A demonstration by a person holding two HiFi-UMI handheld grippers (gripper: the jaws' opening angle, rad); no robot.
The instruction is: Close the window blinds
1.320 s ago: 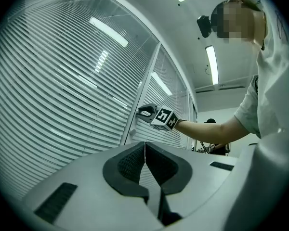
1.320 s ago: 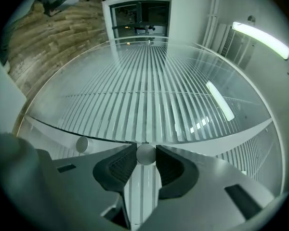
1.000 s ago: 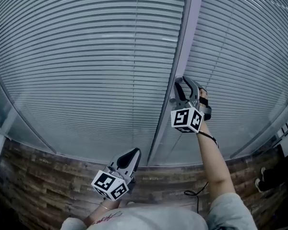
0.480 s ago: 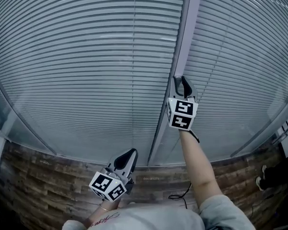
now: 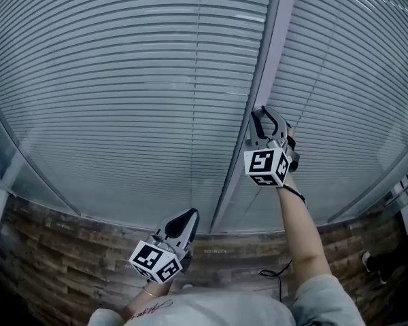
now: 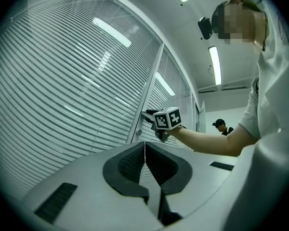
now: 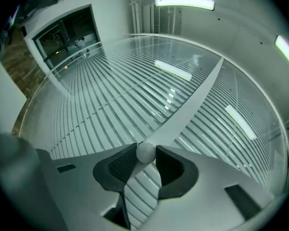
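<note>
Turning stage: right gripper (image 5: 260, 113), jaws just closed further and clamped on the small round knob (image 7: 145, 152) on the post (image 5: 268, 53) between the blinds (image 5: 122, 80); best to keep the grip centred and roll the wrist steadily; left gripper (image 5: 189, 216) held low, jaws together, empty.

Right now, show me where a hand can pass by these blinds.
Free: before the left blinds, from the frame post leftward; also right of the post. Crowded: at the post, where the right hand-held gripper, jaws just closed further, holds the knob.
</note>
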